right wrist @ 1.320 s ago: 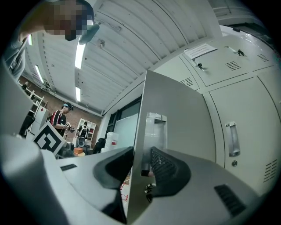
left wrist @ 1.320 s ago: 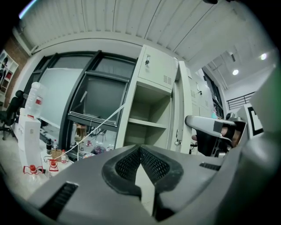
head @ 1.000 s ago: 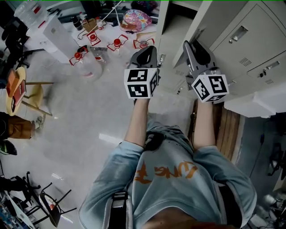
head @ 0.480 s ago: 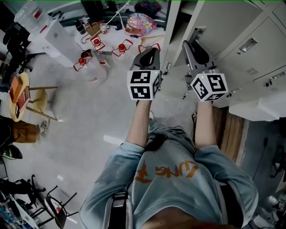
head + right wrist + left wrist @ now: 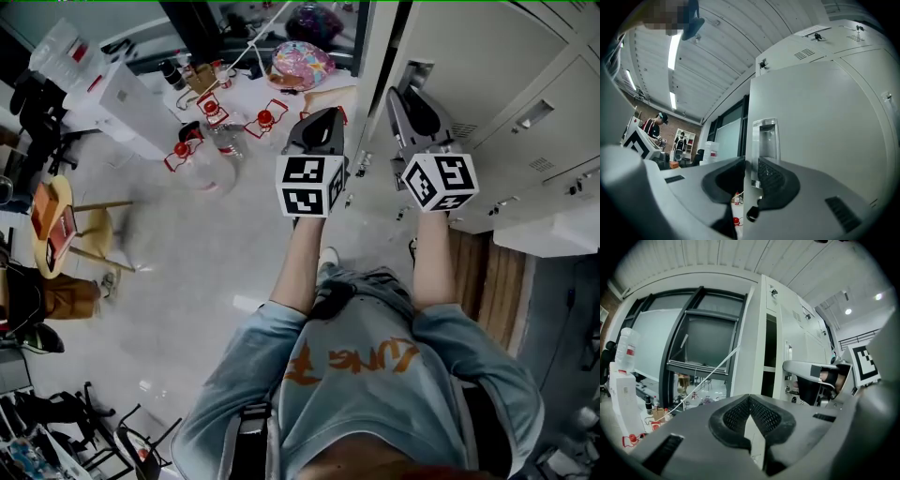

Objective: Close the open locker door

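The open grey locker door (image 5: 469, 47) stands ahead on the right, edge toward me; in the right gripper view the locker door (image 5: 825, 131) fills the right half, with its steel handle recess (image 5: 768, 138). My right gripper (image 5: 405, 94) (image 5: 751, 164) straddles that door's edge just below the recess. Its jaws are closing with the edge between them, and the pads do not visibly press. My left gripper (image 5: 323, 117) (image 5: 750, 398) hovers beside it, left of the open locker (image 5: 769, 357). It is shut with nothing in it.
Closed lockers (image 5: 544, 122) line the right side, with a wooden bench (image 5: 483, 272) below them. On the floor at left lie red-capped water jugs (image 5: 202, 155), a colourful bag (image 5: 302, 64), a white box (image 5: 112, 94) and a stool (image 5: 56, 216). People (image 5: 656, 124) stand far off.
The view has drifted closer to the lockers and the floor clutter has slid down the frame. Both grippers keep their spacing, and the right one stays at the door's edge.
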The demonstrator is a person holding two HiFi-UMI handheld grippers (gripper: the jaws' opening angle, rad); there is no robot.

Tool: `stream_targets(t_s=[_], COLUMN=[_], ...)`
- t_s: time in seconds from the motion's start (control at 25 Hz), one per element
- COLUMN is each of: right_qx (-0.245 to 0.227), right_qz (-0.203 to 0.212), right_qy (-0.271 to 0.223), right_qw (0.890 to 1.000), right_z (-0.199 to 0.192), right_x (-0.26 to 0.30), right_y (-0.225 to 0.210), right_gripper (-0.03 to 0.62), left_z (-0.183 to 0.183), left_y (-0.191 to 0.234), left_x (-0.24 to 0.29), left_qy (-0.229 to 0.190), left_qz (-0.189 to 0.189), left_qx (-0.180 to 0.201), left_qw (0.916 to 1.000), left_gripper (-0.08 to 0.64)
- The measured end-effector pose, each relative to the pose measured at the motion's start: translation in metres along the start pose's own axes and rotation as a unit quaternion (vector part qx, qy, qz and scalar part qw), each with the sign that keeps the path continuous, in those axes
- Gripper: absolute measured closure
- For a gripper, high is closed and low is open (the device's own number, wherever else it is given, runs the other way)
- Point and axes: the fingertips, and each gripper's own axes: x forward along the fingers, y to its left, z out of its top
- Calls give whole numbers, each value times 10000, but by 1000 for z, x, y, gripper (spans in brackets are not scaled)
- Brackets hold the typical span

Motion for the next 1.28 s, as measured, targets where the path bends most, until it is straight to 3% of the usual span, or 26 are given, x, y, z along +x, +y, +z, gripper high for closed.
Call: stream_targets(t_s=[0.84, 1.28], right_qx=[-28, -113], right_qz=[-557, -594], right_qy=[270, 132], right_qw=[9981, 9981], right_z=[-10, -9], right_x=[53, 55], right_y=[-40, -39], right_gripper=[524, 525], left_z=[24, 31], left_y=[17, 7], left_x=[60, 83], left_qy=[12, 21], left_qz=[-521, -819], left_qx=[366, 537], left_qw=[9980, 9952], left_gripper=[538, 538])
